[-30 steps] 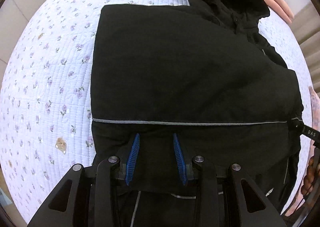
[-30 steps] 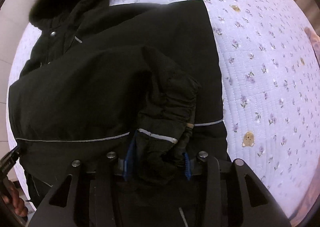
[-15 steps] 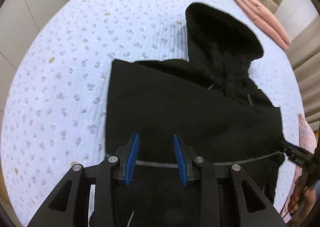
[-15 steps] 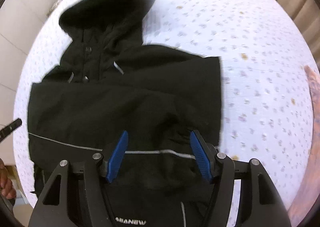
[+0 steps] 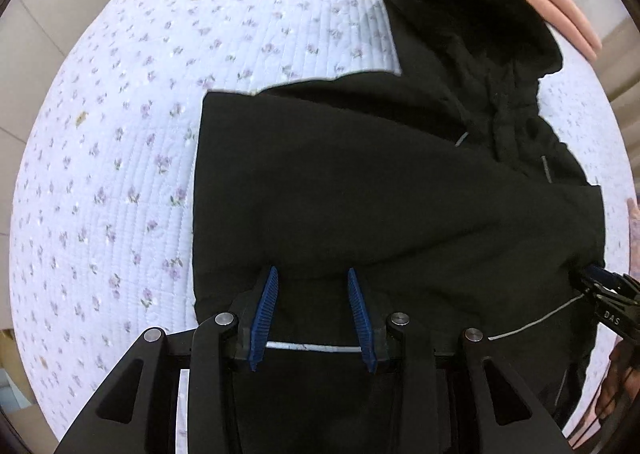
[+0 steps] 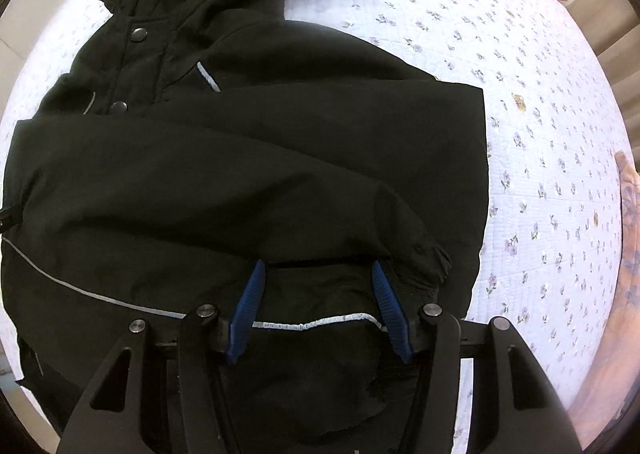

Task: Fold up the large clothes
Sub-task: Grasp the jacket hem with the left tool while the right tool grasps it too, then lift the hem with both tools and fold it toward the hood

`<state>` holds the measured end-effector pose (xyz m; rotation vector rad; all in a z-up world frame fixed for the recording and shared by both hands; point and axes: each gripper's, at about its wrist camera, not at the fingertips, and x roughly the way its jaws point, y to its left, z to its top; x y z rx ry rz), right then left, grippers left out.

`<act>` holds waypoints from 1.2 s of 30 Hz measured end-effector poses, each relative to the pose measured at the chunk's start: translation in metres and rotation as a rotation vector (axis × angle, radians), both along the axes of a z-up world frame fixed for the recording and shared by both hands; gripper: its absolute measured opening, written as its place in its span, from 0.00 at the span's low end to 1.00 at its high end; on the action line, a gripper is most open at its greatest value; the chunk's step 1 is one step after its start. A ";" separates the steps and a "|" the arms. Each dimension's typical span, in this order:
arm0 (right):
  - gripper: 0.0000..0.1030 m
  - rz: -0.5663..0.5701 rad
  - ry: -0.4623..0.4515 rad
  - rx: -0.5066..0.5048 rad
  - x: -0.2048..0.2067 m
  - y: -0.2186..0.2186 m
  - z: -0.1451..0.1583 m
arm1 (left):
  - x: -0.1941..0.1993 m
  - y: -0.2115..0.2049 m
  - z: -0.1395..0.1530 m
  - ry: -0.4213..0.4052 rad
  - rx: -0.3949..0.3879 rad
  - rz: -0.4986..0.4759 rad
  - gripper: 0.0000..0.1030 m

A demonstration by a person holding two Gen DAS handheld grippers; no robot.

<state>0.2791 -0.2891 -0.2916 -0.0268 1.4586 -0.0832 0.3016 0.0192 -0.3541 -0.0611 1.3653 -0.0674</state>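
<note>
A large black hooded jacket [image 5: 380, 193] lies on the bed, hood [image 5: 460, 13] at the far end, sleeves folded across the body. It also shows in the right wrist view [image 6: 240, 173], with snap buttons and a grey reflective stripe [image 6: 312, 324]. My left gripper [image 5: 314, 282] is open, its blue pads over the jacket's near hem at the stripe [image 5: 312, 346]. My right gripper [image 6: 318, 274] is open wide over the hem beside the gathered sleeve cuff [image 6: 432, 254]. Neither holds cloth. The right gripper's tip also shows at the right edge of the left wrist view [image 5: 608, 294].
The bed has a white quilt with small purple flowers [image 5: 120, 133], also in the right wrist view [image 6: 540, 113]. Pink pillows [image 5: 560, 1] lie at the far right edge. A pink patterned cloth [image 6: 632, 213] shows at the right.
The right gripper has let go of the sleeve cuff and opened wide. Both grippers pulled back, then came close to the jacket's near hem again.
</note>
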 end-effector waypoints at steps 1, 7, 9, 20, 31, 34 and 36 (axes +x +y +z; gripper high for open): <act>0.58 0.011 0.002 0.013 0.003 0.001 0.004 | 0.004 -0.001 0.007 -0.007 -0.004 -0.013 0.37; 0.58 0.030 -0.091 0.121 0.045 -0.022 0.047 | 0.061 -0.006 0.062 -0.105 -0.041 -0.037 0.37; 0.58 -0.008 -0.143 0.178 0.073 -0.034 0.060 | 0.089 -0.011 0.076 -0.145 -0.090 -0.035 0.37; 0.63 -0.215 -0.288 0.268 0.207 -0.073 0.063 | 0.212 -0.050 0.056 -0.205 -0.099 -0.019 0.37; 0.18 -0.215 -0.245 0.268 0.242 -0.059 -0.002 | 0.251 -0.037 0.007 -0.207 -0.176 0.137 0.08; 0.06 -0.222 -0.336 0.286 0.226 -0.065 0.027 | 0.234 -0.025 0.027 -0.287 -0.226 0.178 0.08; 0.05 -0.243 -0.390 0.324 0.209 -0.073 0.049 | 0.217 -0.011 0.041 -0.324 -0.296 0.192 0.08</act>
